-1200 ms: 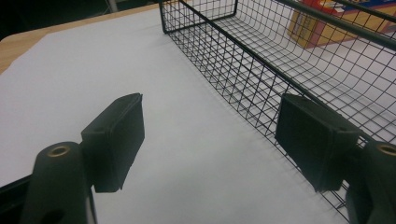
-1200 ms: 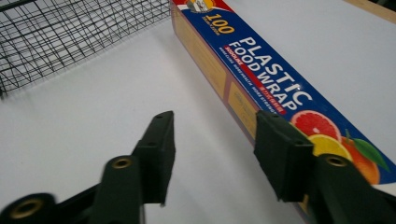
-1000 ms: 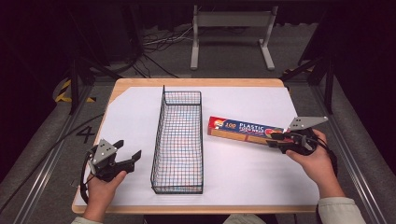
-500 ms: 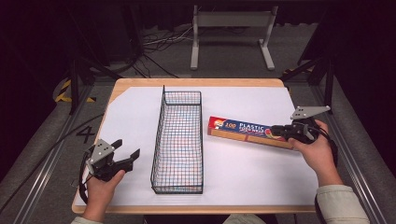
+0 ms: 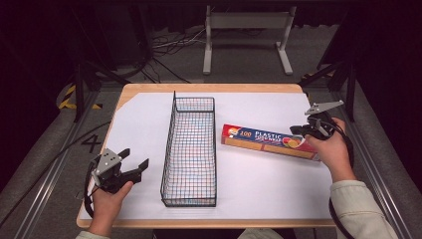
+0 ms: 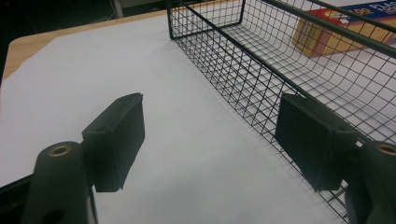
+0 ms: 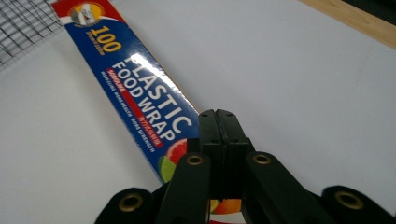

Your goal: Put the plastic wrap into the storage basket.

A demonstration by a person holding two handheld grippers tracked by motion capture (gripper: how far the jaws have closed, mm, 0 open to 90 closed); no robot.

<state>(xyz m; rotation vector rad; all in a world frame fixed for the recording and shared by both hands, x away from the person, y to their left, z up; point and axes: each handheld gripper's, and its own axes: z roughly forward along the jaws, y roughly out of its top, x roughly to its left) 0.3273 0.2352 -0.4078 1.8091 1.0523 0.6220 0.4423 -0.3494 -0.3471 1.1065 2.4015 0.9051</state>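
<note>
The wrap box (image 5: 271, 142) lies flat on the white sheet (image 5: 259, 189), right of the basket (image 5: 191, 149) and just beside it without touching. It runs lengthwise across the table, its near-basket end slightly farther from the person than its other end. The blue face reads "100 PLASTIC FOOD WRAP", with fruit artwork at the right end; in the right gripper view the same lettering runs up and away toward the basket mesh at top left.

The right gripper (image 5: 297, 131) sits over the box's right end, at the fruit artwork. Its jaws are pressed flat together with nothing between them, as the right gripper view (image 7: 218, 122) shows. Whether the tips touch the box cannot be told. The right hand (image 5: 332, 149) holds the tool from the table's right side, and the grey plate stands above it.

The basket is a long black wire tray, standing upright at table centre, long axis running away from the person. Nothing lies inside it.

The left gripper (image 5: 134, 160) rests low at the near left of the sheet, just left of the basket's near end and pointing toward it. Its jaws are spread wide and hold nothing; the left gripper view (image 6: 212, 135) shows bare sheet between the pads, the right pad close to the basket wall. The left hand (image 5: 107, 201) grips it from below.

The sheet covers a wooden table (image 5: 209, 88).
</note>
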